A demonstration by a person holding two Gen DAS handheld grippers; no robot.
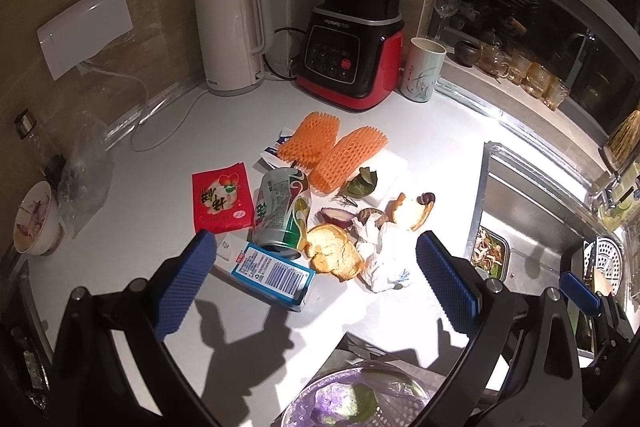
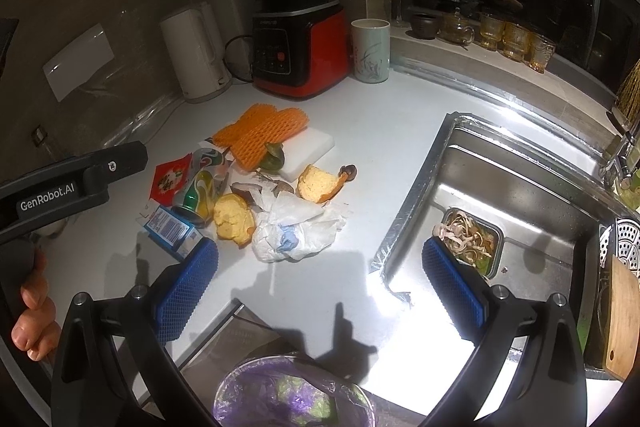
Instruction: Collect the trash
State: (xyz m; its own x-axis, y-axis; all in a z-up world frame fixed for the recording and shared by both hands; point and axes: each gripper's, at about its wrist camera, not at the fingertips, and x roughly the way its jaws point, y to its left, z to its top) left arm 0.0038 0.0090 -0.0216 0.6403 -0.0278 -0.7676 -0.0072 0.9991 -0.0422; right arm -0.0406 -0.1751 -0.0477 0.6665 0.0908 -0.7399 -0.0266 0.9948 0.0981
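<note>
Trash lies in a heap on the white counter point(image 1: 432, 147): a green can point(image 1: 284, 213), a blue carton point(image 1: 266, 271), a red packet point(image 1: 221, 199), orange foam nets point(image 1: 332, 151), bread pieces point(image 1: 334, 257), crumpled white paper point(image 1: 382, 261) and vegetable scraps point(image 1: 338, 217). My left gripper point(image 1: 316, 285) is open, just above and in front of the carton and bread. My right gripper point(image 2: 320, 291) is open over the counter's front edge, right of the paper point(image 2: 296, 227). A bin with a purple liner point(image 2: 288, 395) sits below the counter edge.
A white kettle point(image 1: 232, 39), a red blender point(image 1: 352, 59) and a cup point(image 1: 422, 69) stand at the back. A steel sink point(image 2: 520, 211) with a tray of scraps point(image 2: 468, 239) lies right. A bowl point(image 1: 34, 223) and plastic bag point(image 1: 84, 179) are at left.
</note>
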